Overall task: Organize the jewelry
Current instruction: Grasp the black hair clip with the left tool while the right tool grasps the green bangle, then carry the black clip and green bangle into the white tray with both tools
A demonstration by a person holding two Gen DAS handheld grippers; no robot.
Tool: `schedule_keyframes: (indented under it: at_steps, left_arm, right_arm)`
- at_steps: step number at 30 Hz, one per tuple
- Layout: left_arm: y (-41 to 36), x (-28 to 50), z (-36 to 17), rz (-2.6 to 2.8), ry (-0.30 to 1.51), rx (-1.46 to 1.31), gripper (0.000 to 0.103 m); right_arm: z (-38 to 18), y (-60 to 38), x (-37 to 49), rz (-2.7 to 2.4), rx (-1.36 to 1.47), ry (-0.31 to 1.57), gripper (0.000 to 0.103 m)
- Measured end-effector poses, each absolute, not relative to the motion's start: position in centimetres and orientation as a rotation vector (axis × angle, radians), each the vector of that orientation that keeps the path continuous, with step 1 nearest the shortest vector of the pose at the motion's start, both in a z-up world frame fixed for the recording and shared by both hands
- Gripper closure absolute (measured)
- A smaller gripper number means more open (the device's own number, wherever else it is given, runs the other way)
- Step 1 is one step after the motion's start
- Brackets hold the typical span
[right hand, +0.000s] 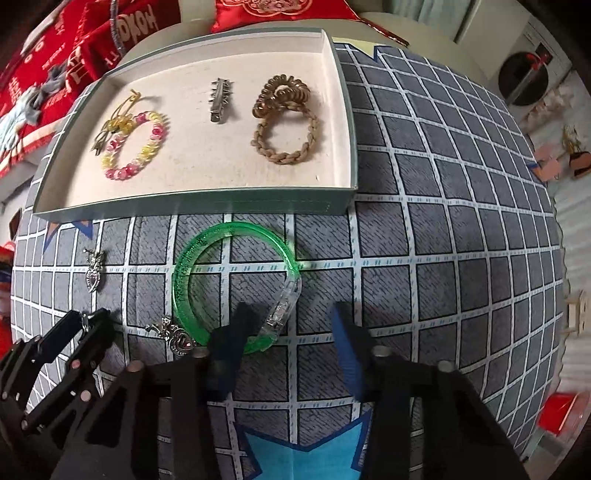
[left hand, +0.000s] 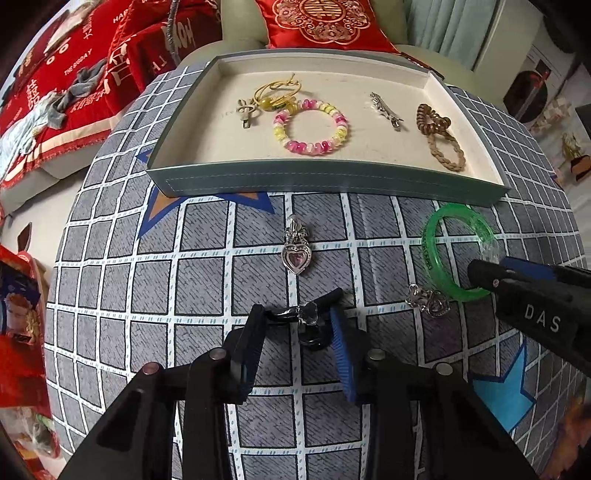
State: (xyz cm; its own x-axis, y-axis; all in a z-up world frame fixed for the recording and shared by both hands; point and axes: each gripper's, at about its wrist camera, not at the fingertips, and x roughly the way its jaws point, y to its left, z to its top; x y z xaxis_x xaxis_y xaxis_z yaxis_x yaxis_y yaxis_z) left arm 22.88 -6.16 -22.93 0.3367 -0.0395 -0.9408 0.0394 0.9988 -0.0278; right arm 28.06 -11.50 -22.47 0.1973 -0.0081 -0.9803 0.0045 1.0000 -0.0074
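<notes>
My left gripper (left hand: 300, 323) is open around a black clip with a clear crystal (left hand: 309, 319) lying on the checked cloth. A silver heart pendant with a pink stone (left hand: 296, 254) lies just ahead of it. A second heart pendant (left hand: 430, 302) lies to the right, beside the green bangle (left hand: 432, 254). My right gripper (right hand: 291, 325) is open, its left finger over the near rim of the green bangle (right hand: 192, 266), whose clear section sits between the fingers. The grey-green tray (left hand: 332, 182) holds a pink-and-yellow bead bracelet (left hand: 314, 125), clips and hair ties.
The tray (right hand: 192, 205) stands at the far side of the checked cloth (right hand: 443, 221). In it lie a silver hair clip (right hand: 220, 99), a brown coil tie and braided tie (right hand: 284, 122), and a gold cord piece (left hand: 277, 92). Red cushions (left hand: 321, 22) lie behind.
</notes>
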Motion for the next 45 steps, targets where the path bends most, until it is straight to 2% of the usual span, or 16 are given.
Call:
schedule_keyframes:
  at_steps: [1,4,14,30,45]
  left_arm:
    - [-6.3,22.7,-22.8,-0.058,1.226,-0.006,0.053]
    - [-5.2,22.0,-22.5,-0.08,1.218,-0.034,0.053]
    - [-2.2,20.5,-21.1,-0.117,1.194,-0.102,0.053]
    - [-0.8,19.6,-17.9,-0.153,1.137,-0.104,0.053]
    - [1.0,23.8,-14.6,-0.127,1.051,-0.111,0.053]
  right_arm:
    - [-22.4,-11.0,28.0,-0.005,-0.004,1.371,0.081]
    - [-21.8,-11.6,27.4,0.006,0.018,1.37,0.092]
    - [-20.8,-15.4,25.1,0.083,0.179,1.364,0.092]
    - [-18.4,-18.5,21.6,0.145,0.255,1.339,0.092]
    - [-15.3,-18.3,25.6,0.178,0.265,1.278,0.092]
